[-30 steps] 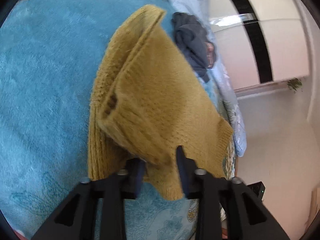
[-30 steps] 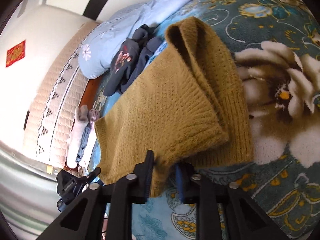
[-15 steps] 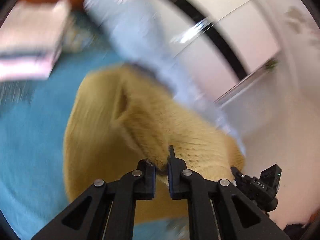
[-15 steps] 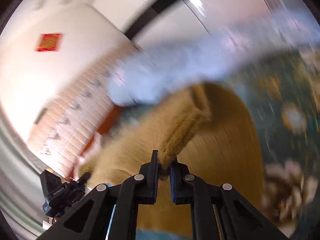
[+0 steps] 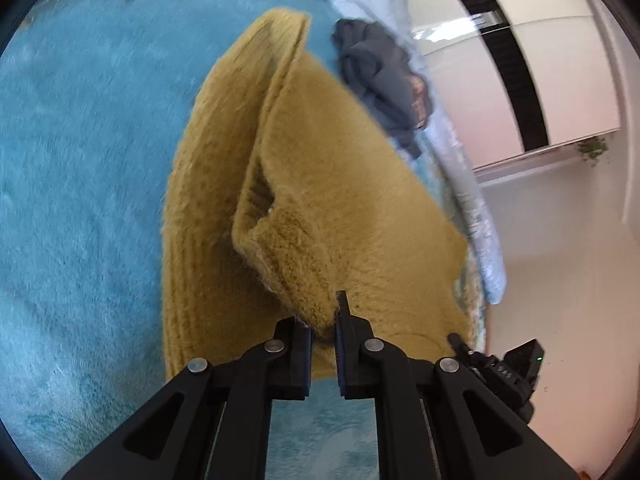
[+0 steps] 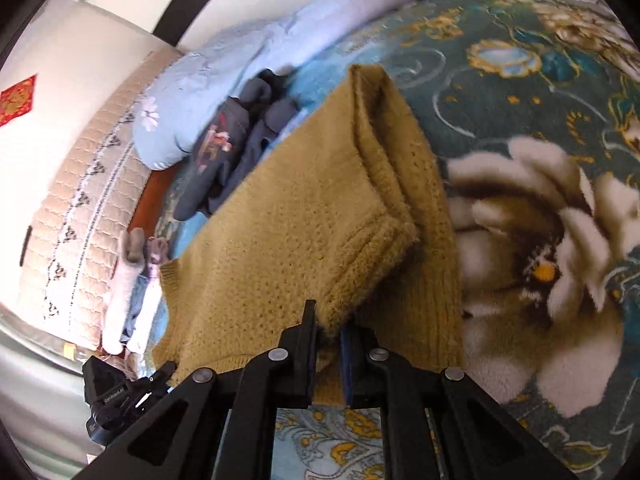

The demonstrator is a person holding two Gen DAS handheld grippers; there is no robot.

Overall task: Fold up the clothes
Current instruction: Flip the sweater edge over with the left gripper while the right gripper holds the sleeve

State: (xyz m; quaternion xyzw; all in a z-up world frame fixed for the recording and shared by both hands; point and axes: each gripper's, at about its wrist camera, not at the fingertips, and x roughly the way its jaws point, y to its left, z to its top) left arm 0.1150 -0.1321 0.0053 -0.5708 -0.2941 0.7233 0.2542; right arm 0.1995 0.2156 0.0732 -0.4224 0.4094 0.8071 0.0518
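both grippers, left gripper (image 5: pixel 323 322) and right gripper (image 6: pixel 329 326), clamped on corners of the mustard sweater (image 5: pixel 320 184), are back low over the blanket (image 5: pixel 80 160) after a half-second-ago lift, the folded layer draping toward 12 o'clock, suggesting the fold is being laid down.

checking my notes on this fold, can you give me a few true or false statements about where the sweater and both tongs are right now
1. The left tongs pinch a corner of the mustard sweater. True.
2. The right tongs hang open, clear of the sweater. False: they grip a ribbed edge of it.
3. The sweater lies flat in a single layer. False: a flap is doubled over the layer beneath.
4. A dark garment lies bunched beyond the sweater, against the pale blue quilt. True.
5. The sweater is over a plain white sheet. False: it is over a teal floral blanket.
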